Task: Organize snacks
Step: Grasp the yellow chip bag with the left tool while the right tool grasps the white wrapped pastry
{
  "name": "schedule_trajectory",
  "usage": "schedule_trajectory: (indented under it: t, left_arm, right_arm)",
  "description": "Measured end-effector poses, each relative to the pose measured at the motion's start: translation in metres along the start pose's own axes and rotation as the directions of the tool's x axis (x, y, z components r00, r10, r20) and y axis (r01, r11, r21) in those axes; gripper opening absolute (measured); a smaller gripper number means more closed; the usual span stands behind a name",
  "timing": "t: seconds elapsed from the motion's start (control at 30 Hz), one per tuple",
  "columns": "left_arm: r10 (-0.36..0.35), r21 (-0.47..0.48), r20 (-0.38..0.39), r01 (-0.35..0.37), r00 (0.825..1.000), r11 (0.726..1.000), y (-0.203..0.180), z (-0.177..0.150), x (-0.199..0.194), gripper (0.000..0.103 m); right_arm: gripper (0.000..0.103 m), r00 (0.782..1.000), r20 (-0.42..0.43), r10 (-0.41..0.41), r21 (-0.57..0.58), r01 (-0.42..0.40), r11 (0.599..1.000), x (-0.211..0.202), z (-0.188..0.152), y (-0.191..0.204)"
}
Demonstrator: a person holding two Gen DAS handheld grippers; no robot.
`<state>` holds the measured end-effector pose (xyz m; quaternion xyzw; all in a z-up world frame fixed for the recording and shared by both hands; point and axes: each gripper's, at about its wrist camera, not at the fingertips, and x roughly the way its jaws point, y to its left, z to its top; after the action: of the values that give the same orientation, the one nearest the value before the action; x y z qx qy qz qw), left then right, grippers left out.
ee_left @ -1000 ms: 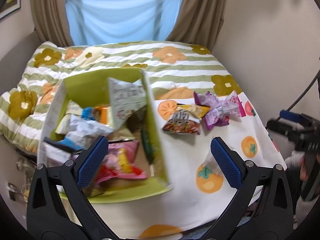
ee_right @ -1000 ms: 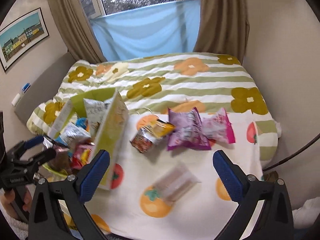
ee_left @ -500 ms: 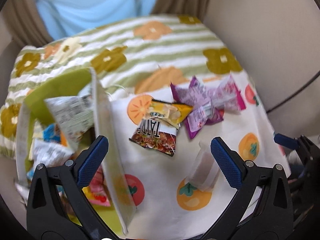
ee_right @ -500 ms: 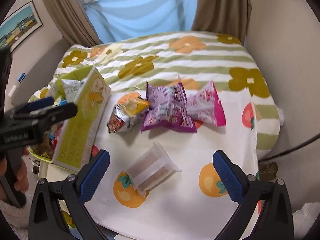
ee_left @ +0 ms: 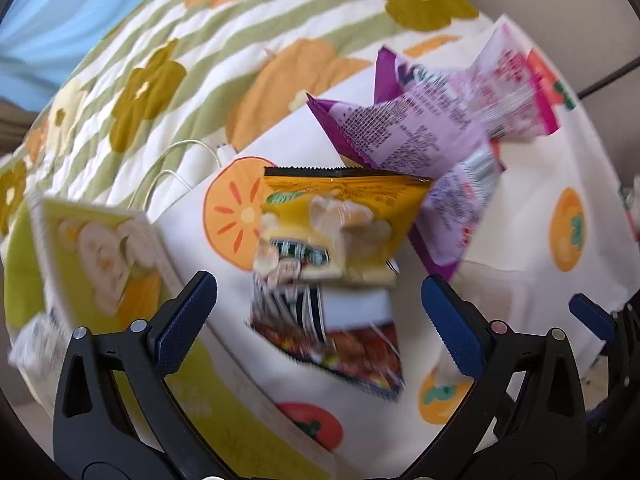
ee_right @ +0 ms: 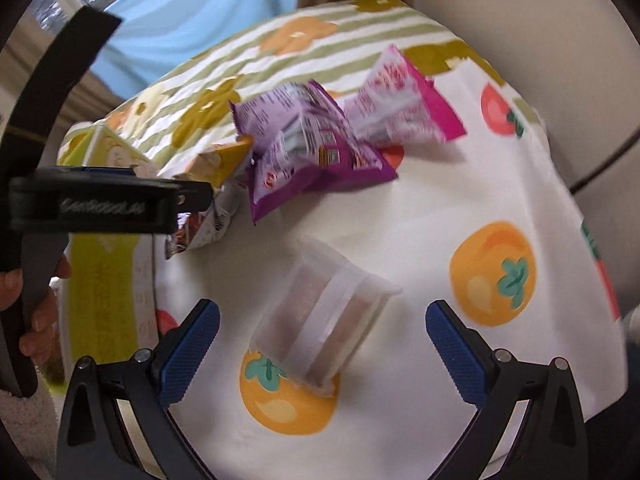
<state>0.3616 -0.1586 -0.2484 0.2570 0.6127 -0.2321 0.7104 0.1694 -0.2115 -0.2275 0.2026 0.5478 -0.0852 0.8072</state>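
My left gripper [ee_left: 318,316] is open, its jaws on either side of a yellow and red snack bag [ee_left: 332,264] lying on the white fruit-print cloth [ee_left: 520,216]. My right gripper [ee_right: 322,340] is open around a clear plastic snack pack [ee_right: 324,316] on the same cloth. A purple bag [ee_left: 420,132] [ee_right: 308,148] and a pink bag [ee_left: 516,92] [ee_right: 400,104] lie farther back. The yellow-green snack box [ee_left: 100,264] [ee_right: 112,264] stands at the left. The left gripper also shows in the right wrist view [ee_right: 100,204], over the yellow bag [ee_right: 220,160].
The cloth lies on a bed with a green-striped flowered quilt [ee_left: 200,60]. A white cable [ee_left: 176,160] lies on the quilt behind the box. A wall [ee_right: 540,20] is close on the right, with a dark cord [ee_right: 600,160] along it.
Both grippers have moved forward and down toward the cloth. The left one left the box and now frames the yellow bag; the right one now frames the clear pack.
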Motion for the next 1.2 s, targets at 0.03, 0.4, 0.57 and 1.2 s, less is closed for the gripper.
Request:
schedule_trajectory:
  t: [0.03, 0.4, 0.57, 1.2]
  left_arm:
    - [0.002, 0.007, -0.012, -0.002, 1.0, 1.0, 0.0, 0.003, 0.005, 0.101]
    - [0.0, 0.04, -0.108, 0.004, 0.994, 0.999, -0.005, 0.019, 0.044, 0.075]
    - [-0.016, 0.05, -0.079, 0.02, 0.997, 0.999, -0.004, 0.018, 0.035, 0.059]
    - [-0.067, -0.052, 0.028, 0.068, 0.997, 0.996, 0.012, -0.006, -0.008, 0.053]
  right_arm:
    - [0.103, 1.0, 0.0, -0.007, 0.012, 0.007, 1.0, 0.004, -0.001, 0.002]
    - [0.103, 0.998, 0.004, -0.067, 0.106, 0.067, 0.992, 0.033, -0.004, 0.01]
    - [0.092, 0.996, -0.004, -0.087, 0.105, 0.087, 0.991, 0.041, -0.007, 0.015]
    - [0.063, 0.982, -0.015, -0.188, -0.019, 0.187, 0.982, 0.058, -0.012, 0.041]
